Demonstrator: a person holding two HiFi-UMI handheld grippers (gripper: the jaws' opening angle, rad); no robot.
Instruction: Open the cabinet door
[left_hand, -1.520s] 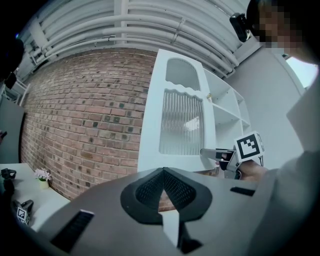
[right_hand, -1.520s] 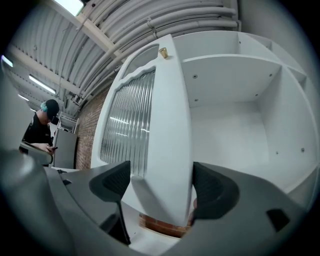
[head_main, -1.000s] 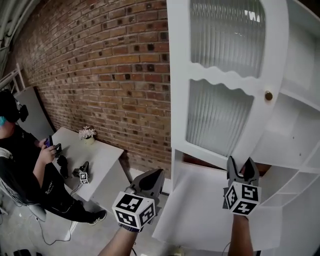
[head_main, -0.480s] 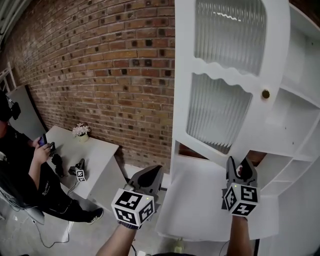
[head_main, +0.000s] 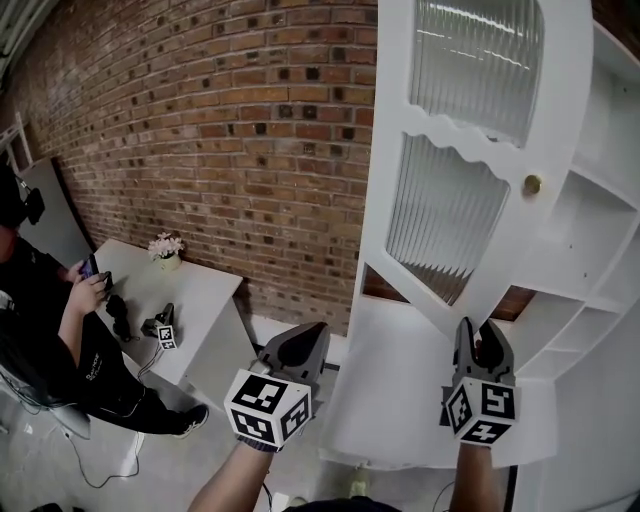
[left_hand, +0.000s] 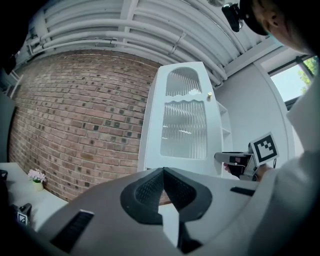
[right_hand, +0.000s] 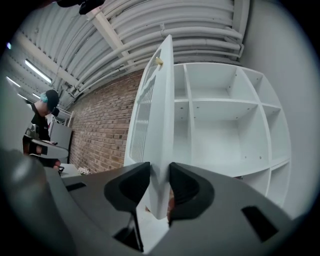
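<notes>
Closing on one door (head_main: 450, 220): right gripper (head_main: 480, 330)

Top of cabinet door (head_main: 470, 150) cropped (upper edge).

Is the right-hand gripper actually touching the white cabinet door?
Touching. The right gripper view shows the right gripper, its jaws having just been closing, pressing both faces of the cabinet door.

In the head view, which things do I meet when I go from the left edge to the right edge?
seated person → flowers → left gripper → cabinet door → open shelves. The right gripper is left out, since it overlaps the door.
</notes>
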